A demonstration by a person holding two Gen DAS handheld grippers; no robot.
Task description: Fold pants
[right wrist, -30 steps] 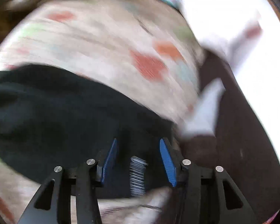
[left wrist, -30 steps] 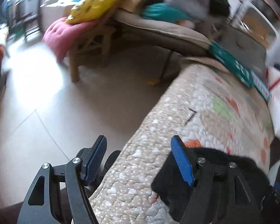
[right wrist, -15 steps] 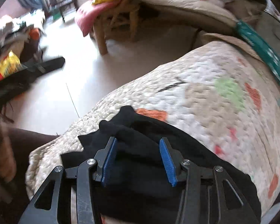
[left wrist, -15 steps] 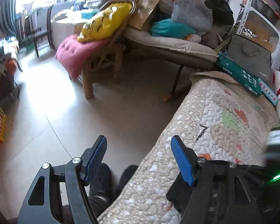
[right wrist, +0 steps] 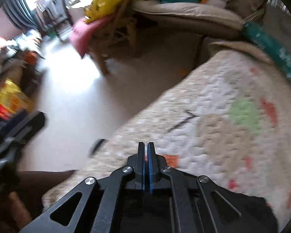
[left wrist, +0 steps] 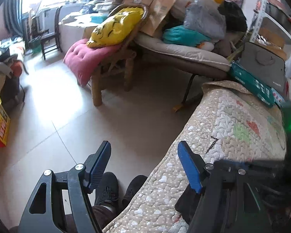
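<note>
The black fabric pants (right wrist: 258, 209) lie bunched on the near end of the beige quilted cover with orange and green patches (right wrist: 213, 120), tucked low under and behind the right hand-held gripper (right wrist: 146, 149). That gripper's blue-padded fingers are pressed together; whether a fold of cloth is pinched between them, I cannot tell, since the tips show only a thin dark line. In the left wrist view the same dark cloth (left wrist: 186, 207) sits just below and to the right of the left hand-held gripper (left wrist: 145, 165), whose fingers stand wide apart with nothing between them, out over the cover's edge and the pale tiled floor (left wrist: 67, 120). The right one looks nearer the garment. The pants' long axis is hidden; too little of them shows to judge it.

The cover drapes over what seems a sofa or bed, with a teal cardboard box (left wrist: 252, 81) at its far end. Beyond stand a wooden chair with a pink cushion (left wrist: 83, 62) and yellow pillow (left wrist: 116, 27), and a cluttered recliner. The person's dark shoes (left wrist: 108, 188) show on the floor.
</note>
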